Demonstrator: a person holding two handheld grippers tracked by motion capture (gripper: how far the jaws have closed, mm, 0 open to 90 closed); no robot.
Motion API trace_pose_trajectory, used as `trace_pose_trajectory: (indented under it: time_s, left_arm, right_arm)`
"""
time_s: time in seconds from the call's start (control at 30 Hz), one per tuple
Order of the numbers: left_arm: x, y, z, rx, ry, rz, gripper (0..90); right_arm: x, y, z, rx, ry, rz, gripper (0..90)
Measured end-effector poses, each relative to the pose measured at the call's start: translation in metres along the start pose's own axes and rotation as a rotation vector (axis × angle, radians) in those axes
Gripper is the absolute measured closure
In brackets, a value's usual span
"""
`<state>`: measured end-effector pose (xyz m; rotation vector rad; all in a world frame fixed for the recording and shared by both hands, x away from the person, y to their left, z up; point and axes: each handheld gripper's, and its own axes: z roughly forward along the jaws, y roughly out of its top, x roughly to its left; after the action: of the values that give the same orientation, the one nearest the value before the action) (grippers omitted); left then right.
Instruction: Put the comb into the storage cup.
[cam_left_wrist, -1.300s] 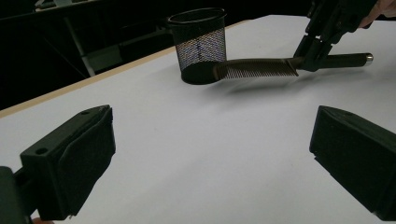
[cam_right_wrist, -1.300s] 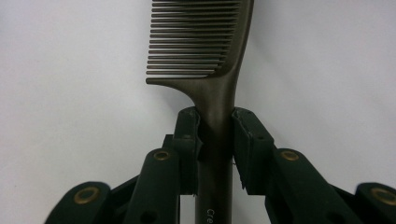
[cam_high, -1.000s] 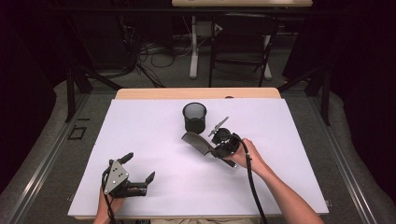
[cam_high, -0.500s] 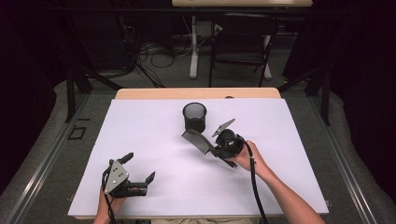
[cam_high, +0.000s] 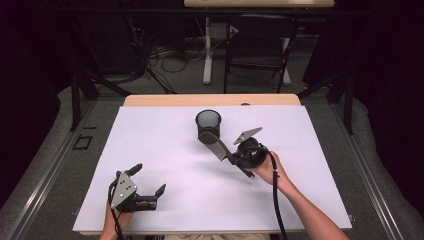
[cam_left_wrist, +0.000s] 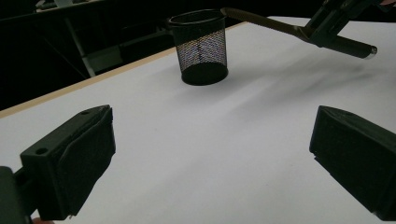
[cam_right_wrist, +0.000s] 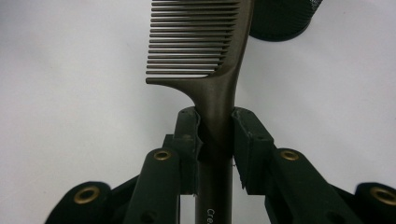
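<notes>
left gripper: the left gripper (cam_high: 148, 188) lies low near the front left corner of the white table (cam_high: 165, 150), held by the left hand (cam_high: 116, 216); its jaws stand wide apart with bare table between them, as the left gripper view shows, and its fingers (cam_left_wrist: 74, 158) hold nothing.

left gripper's aim: it points across the table towards the mesh cup (cam_left_wrist: 200, 46) but sits well apart from it, so I judge it is waiting rather than working.

mesh cup: a black wire cup (cam_high: 208, 123) stands upright near the middle of the table's far half, mouth up.

comb: the dark comb (cam_high: 216, 144) hangs in the air just to the right of the cup and on its near side, its toothed end reaching to the cup's rim; whether it touches the rim I cannot tell.

comb's long axis: it runs on a slant from the cup's rim back towards the right hand; the toothed end (cam_right_wrist: 198, 39) leads, the handle trails.

right gripper: the right gripper (cam_high: 239, 156) is clamped on the comb's handle just behind the teeth, pads pressing from both sides.

right hand: the right hand (cam_high: 267, 170) holds its gripper raised off the table and is far nearer the cup.

deciding relation: the toothed end must pass over the rim and tip down into the mouth.
</notes>
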<state>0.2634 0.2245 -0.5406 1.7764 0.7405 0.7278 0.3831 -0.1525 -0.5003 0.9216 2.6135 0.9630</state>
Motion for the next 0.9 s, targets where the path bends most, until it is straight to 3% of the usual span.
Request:
trace_pose_trajectory:
  time_s: [0.9]
  left_arm:
    - [0.000,0.000,0.000,-0.003,0.002,0.000,0.4]
  right_arm:
    - [-0.003,0.001,-0.021,-0.158,-0.047,0.000,72.5]
